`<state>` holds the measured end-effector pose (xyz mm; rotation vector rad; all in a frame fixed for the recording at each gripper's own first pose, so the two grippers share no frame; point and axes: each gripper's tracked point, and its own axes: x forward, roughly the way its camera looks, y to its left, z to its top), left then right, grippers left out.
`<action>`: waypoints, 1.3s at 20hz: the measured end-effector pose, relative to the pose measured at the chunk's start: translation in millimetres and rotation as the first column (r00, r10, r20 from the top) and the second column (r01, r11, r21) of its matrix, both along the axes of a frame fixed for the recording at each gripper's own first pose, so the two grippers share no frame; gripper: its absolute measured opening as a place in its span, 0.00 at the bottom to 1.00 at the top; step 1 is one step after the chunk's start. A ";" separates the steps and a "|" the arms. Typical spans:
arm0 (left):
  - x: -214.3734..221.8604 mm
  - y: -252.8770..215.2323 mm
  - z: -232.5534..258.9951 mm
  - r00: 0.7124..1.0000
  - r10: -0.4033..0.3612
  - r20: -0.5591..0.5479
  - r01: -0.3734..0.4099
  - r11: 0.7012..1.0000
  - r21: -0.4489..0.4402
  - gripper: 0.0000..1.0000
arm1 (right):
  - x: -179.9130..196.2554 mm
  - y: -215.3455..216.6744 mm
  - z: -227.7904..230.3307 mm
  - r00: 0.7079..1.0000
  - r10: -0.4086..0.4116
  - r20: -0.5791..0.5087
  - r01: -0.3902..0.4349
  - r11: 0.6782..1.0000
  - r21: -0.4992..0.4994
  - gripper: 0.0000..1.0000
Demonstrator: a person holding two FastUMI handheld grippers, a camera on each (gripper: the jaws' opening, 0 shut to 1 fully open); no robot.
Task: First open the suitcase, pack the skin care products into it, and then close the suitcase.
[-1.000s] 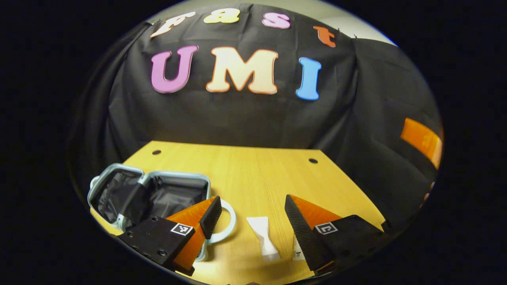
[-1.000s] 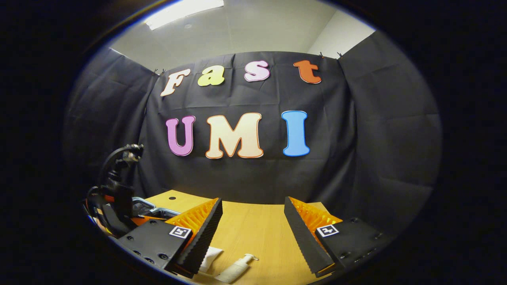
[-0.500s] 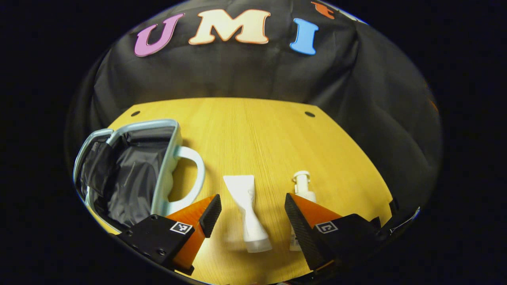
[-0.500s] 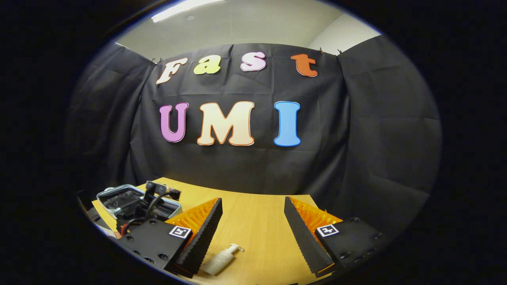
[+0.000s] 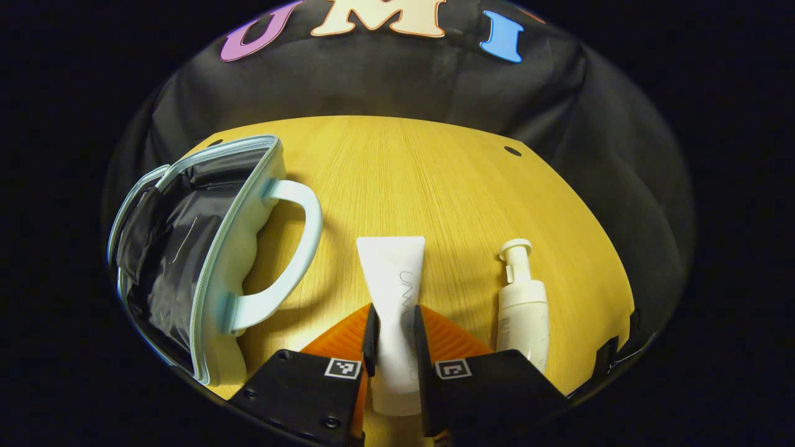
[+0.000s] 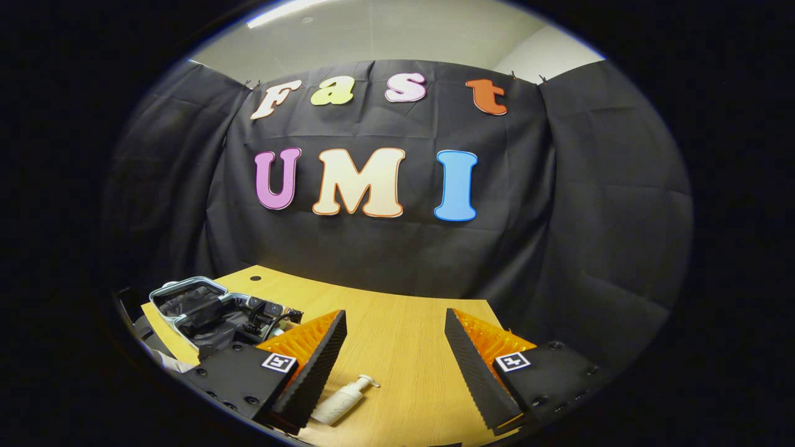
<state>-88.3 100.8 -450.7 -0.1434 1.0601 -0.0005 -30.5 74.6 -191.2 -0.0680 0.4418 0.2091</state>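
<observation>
A: Status of left tongs [image 5: 393, 338]?
B: Clenched on white tube [image 5: 392, 292], both fingers pressing its sides near the cap end; tube lying flat on counter [image 5: 435, 186], flat crimped end pointing away.

A: Suitcase?
B: Open, pale blue suitcase [image 5: 205, 248] resting on counter to the left of the tube. Black lining visible inside; no skin care products seen within. Handle [image 5: 292, 248] arching toward the tube, not touching it.

A: Other product?
B: White pump bottle [image 5: 523, 310] lying on counter just right of the tube, pump head pointing away, apart from the tongs.

A: Right tongs [image 6: 394, 366]?
B: Released, fingers spread wide, above counter, grasping nothing. Pump bottle seen below, near the left finger. Open suitcase at far left, with left tongs' body in front of it
</observation>
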 end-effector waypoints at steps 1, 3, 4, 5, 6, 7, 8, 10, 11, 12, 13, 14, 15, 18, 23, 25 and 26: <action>0.2 -0.3 -1.4 1.000 -0.011 0.000 0.011 1.000 -0.001 0.27 | 0.5 2.5 -5.0 1.000 0.003 -0.016 -0.003 1.000 0.004 1.00; 1.5 -3.3 -1.9 1.000 -0.022 0.004 0.022 1.000 -0.011 0.19 | 0.7 7.7 -20.9 0.998 0.004 -0.067 -0.003 1.000 0.012 1.00; 0.2 -3.4 -2.3 1.000 -0.019 -0.009 0.019 1.000 -0.023 0.15 | 0.8 10.1 -32.5 0.995 0.006 -0.100 -0.004 1.000 0.016 1.00; 0.9 -2.6 0.7 1.000 -0.014 -0.002 0.014 0.999 -0.040 0.10 | -1.1 14.3 -46.1 0.989 0.009 -0.149 -0.006 1.000 0.018 1.00; 1.7 -2.9 0.3 1.000 -0.010 -0.007 0.009 0.998 -0.058 0.09 | -1.2 17.8 -62.7 0.981 0.010 -0.194 -0.006 1.000 0.022 1.00; 0.7 -3.1 0.5 1.000 -0.008 -0.002 0.008 0.997 -0.073 0.06 | -4.2 21.5 -78.7 0.969 0.013 -0.248 -0.006 1.000 0.028 1.00; 1.6 -2.4 0.7 1.000 -0.006 0.001 0.006 0.996 -0.085 0.06 | -9.3 27.0 -97.6 0.951 0.017 -0.309 -0.007 0.999 0.034 1.00; 1.2 -2.7 1.2 1.000 -0.003 0.003 0.003 0.996 -0.095 0.06 | -21.2 37.2 -132.0 0.908 0.023 -0.418 -0.004 0.999 0.046 1.00; 0.1 -2.3 0.9 1.000 -0.005 0.000 0.005 0.996 -0.093 0.06 | -25.2 42.3 -147.4 0.887 0.025 -0.462 -0.002 0.999 0.048 1.00; 1.5 -2.3 1.8 1.000 -0.008 0.005 0.009 0.996 -0.091 0.05 | -32.7 47.4 -162.7 0.860 0.027 -0.509 -0.002 0.999 0.050 1.00; 0.1 -2.5 1.0 1.000 -0.011 0.005 0.012 0.996 -0.091 0.05 | -37.6 52.7 -174.8 0.836 0.031 -0.548 -0.001 0.998 0.056 1.00; 0.8 -2.6 1.1 1.000 -0.014 0.009 0.015 0.995 -0.094 0.05 | -40.8 55.7 -186.5 0.816 0.026 -0.578 0.004 0.999 0.051 0.99; 0.5 -3.3 0.8 1.000 -0.015 0.011 0.016 0.995 -0.100 0.05 | -43.1 58.2 -197.7 0.800 0.023 -0.600 0.005 0.999 0.045 0.99; 0.7 -2.6 1.4 1.000 -0.021 0.016 0.023 0.993 -0.117 0.05 | -53.3 61.9 -222.8 0.762 0.014 -0.647 -0.001 1.000 0.021 1.00; 0.8 -2.6 1.5 0.999 -0.028 0.024 0.031 0.991 -0.127 0.05 | -77.4 65.6 -257.9 0.678 -0.006 -0.735 -0.012 1.000 -0.019 1.00; 0.5 -2.7 2.0 0.999 -0.032 0.026 0.035 0.991 -0.132 0.05 | -89.4 64.1 -270.3 0.641 -0.018 -0.767 -0.008 1.000 -0.030 1.00; 1.1 -2.3 2.2 0.999 -0.033 0.027 0.037 0.990 -0.135 0.05 | -94.1 64.4 -276.0 0.628 -0.026 -0.778 -0.006 0.999 -0.038 0.98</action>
